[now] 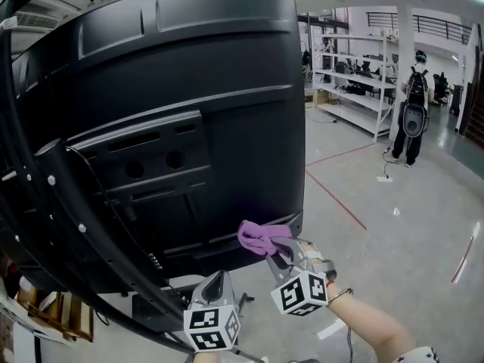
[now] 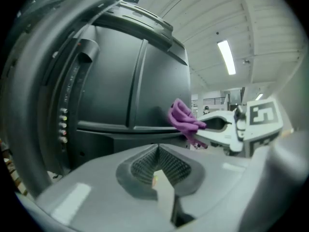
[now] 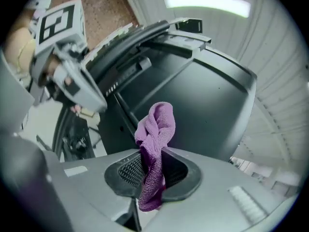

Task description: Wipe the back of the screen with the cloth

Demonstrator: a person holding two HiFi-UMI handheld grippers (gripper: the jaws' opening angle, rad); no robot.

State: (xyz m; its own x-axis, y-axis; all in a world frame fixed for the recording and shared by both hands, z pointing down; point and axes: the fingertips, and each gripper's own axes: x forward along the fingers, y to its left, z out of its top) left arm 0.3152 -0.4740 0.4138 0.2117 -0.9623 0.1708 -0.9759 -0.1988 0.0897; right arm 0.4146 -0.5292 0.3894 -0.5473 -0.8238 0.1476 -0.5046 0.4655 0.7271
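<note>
The right tool (image 3: 152,170) clamped the cloth (image 3: 155,129) at the lower edge of the screen (image 1: 189,89), seemingly touching it. The left tool (image 2: 157,166), closed on nothing, hung just below. Open floor (image 1: 378,195) lay rightward.

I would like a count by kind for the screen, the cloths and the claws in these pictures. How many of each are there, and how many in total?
screen: 1
purple cloth: 1
claws: 2 (left claw, right claw)
Total: 4
</note>
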